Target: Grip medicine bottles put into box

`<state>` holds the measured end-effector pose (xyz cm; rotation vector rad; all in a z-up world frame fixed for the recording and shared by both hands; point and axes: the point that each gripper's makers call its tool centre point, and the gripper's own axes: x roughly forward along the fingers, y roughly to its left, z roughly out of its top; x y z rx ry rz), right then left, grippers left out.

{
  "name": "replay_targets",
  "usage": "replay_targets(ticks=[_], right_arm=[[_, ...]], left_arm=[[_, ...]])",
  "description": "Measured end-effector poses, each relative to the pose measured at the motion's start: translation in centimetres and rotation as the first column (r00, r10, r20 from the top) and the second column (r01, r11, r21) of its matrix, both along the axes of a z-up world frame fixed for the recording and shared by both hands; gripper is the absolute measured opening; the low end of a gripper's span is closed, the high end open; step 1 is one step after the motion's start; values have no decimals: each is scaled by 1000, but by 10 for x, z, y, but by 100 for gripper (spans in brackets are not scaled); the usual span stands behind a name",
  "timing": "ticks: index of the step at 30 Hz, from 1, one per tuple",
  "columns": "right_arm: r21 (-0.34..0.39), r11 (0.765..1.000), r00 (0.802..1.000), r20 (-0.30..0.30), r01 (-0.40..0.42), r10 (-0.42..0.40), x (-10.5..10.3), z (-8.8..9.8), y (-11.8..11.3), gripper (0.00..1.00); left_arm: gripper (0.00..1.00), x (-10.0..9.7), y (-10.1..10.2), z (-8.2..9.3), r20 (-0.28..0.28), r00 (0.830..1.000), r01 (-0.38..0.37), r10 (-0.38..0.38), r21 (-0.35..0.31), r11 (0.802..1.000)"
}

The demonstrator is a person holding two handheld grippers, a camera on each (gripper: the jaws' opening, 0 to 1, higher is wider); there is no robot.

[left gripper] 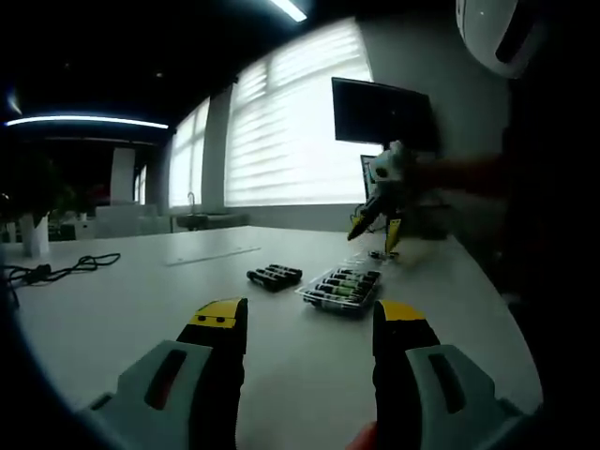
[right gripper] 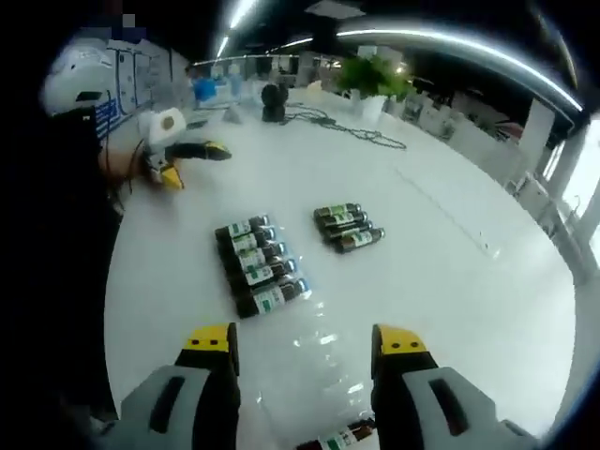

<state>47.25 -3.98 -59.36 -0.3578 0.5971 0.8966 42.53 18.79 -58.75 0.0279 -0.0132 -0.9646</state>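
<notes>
Several dark medicine bottles with green labels lie side by side in a clear box on the white table. A small loose group of bottles lies just beside it. One more bottle lies on the table under my right gripper, between the bases of its jaws. My left gripper is open and empty, low over the table short of the box. My right gripper is open and empty above the box's near end. Each gripper shows far off in the other's view, the right gripper and the left gripper, both held by a person.
A black cable trails across the far table. A potted plant and small dark items stand at the far edge. A dark monitor stands behind the table. A clear strip lies flat on the table.
</notes>
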Motion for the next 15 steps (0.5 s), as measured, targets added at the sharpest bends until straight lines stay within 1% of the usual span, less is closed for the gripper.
replay_targets(ticks=[1, 2, 4, 6, 7, 8, 9, 10, 11, 12, 13, 15], right_arm=[[22, 999, 1000, -4, 23, -23, 1, 1, 1, 47], [72, 996, 998, -1, 61, -61, 3, 4, 6, 46], [139, 978, 987, 0, 159, -160, 11, 6, 9, 45], [156, 965, 977, 12, 210, -215, 14, 5, 15, 45], [193, 951, 969, 9, 241, -248, 17, 8, 20, 44], [213, 933, 956, -20, 291, -293, 19, 7, 23, 43], [224, 921, 947, -26, 319, -321, 21, 8, 25, 41], [245, 899, 928, -12, 363, -372, 28, 11, 26, 39], [258, 878, 912, -37, 404, -409, 31, 12, 27, 36], [294, 858, 902, -42, 421, -429, 36, 16, 30, 35], [312, 838, 889, -54, 447, -454, 39, 18, 30, 35], [331, 801, 860, -78, 500, -504, 46, 19, 31, 34]], left_arm=[[47, 0, 0, 0, 0, 1000, 0, 0, -1, 1000], [47, 0, 0, 0, 0, 1000, 0, 0, -2, 1000], [47, 0, 1, 1, 2, 1000, -1, 1, -5, 1000], [47, 0, 1, 2, 3, 1000, -3, 3, -8, 1000], [47, 0, 1, 2, 3, 1000, -3, 3, -9, 1000], [47, 0, 1, 2, 3, 1000, -2, 2, -11, 1000], [47, 0, 1, 2, 3, 1000, -1, 1, -12, 1000], [47, 0, 1, 2, 3, 1000, 1, 0, -13, 1000], [47, 0, 1, 2, 4, 1000, 1, -1, -14, 1000], [47, 0, 1, 3, 5, 1000, 2, -2, -15, 1000], [47, 0, 1, 3, 5, 1000, 2, -2, -16, 1000], [47, 0, 1, 4, 6, 1000, 3, -3, -20, 1000]])
